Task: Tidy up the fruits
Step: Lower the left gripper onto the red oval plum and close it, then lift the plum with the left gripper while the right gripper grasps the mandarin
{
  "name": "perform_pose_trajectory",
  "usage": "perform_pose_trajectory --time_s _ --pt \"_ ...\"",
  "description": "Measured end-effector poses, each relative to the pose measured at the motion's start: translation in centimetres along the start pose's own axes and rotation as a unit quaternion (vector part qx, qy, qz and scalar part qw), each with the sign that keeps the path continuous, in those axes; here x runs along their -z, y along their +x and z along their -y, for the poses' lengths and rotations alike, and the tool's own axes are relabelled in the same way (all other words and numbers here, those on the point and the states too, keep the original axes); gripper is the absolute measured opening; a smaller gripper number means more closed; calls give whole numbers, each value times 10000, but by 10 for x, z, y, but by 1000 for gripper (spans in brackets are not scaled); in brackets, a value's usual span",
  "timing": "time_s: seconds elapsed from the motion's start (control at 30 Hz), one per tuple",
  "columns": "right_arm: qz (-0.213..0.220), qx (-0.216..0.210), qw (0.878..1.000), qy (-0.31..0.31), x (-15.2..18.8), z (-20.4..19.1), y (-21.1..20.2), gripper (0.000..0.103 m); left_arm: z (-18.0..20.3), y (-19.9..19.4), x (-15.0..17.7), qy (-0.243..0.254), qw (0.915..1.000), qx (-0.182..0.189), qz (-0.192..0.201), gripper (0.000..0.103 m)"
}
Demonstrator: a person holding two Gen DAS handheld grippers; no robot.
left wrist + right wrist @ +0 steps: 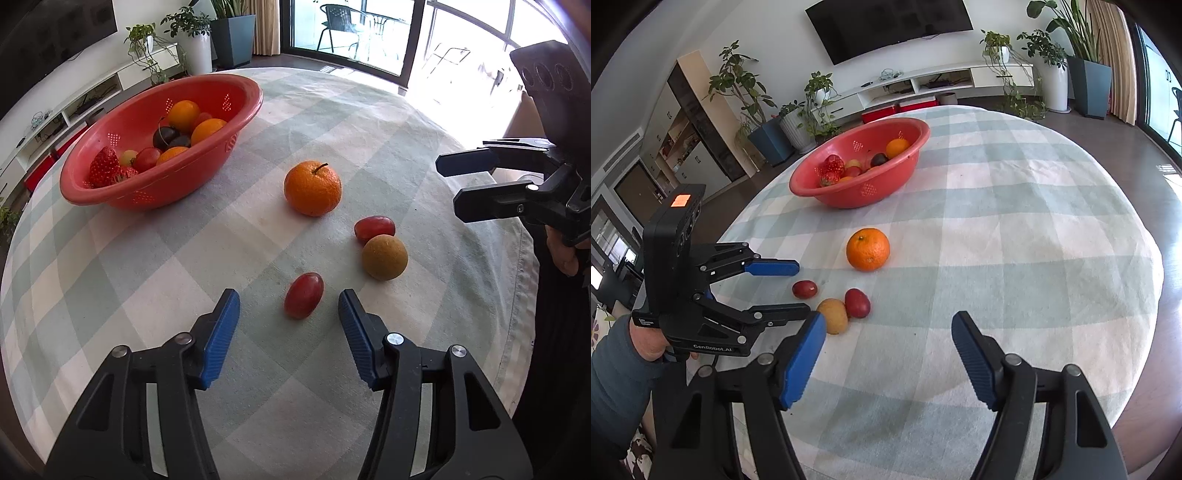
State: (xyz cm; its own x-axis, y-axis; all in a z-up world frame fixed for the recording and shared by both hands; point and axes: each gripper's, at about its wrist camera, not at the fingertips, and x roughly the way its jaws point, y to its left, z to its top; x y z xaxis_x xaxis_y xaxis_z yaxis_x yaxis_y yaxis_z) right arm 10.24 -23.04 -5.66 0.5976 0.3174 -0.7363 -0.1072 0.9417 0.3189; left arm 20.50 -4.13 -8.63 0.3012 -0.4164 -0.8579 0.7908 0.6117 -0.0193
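A red grape [303, 295] lies on the checked tablecloth [110, 266] just ahead of the left gripper [289, 306], whose jaws gape wide and empty. At two o'clock a brown fruit [384, 257] touches another grape [374, 228]; the orange [312, 188] lies at twelve, the red basket [155, 184] of fruit at ten. The right gripper [888, 328] hangs open and empty near the cloth's edge.

The red basket's [849, 199] near wall hides its lower fruit; both views crop the tong handles.

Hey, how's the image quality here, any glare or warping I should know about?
Left wrist view: window glare whites out the upper right behind the right gripper; the orange is sharp. Right wrist view: even light, the fisheye bends the table edge, the red bowl is clear.
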Motion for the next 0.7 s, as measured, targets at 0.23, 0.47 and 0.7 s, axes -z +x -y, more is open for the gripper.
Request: perform_pose_trajectory --time_s 0.23,0.47,0.7 --pt "-66 -13 10000 -23 0 0 3 68 -1 4 -12 158 9998 40 -108 37" --pt "-115 7 9999 -59 1 -1 4 64 10 5 -13 461 9987 85 -215 19" --pt "-107 7 9999 -50 1 -1 4 64 17 4 -13 605 9976 95 -308 18"
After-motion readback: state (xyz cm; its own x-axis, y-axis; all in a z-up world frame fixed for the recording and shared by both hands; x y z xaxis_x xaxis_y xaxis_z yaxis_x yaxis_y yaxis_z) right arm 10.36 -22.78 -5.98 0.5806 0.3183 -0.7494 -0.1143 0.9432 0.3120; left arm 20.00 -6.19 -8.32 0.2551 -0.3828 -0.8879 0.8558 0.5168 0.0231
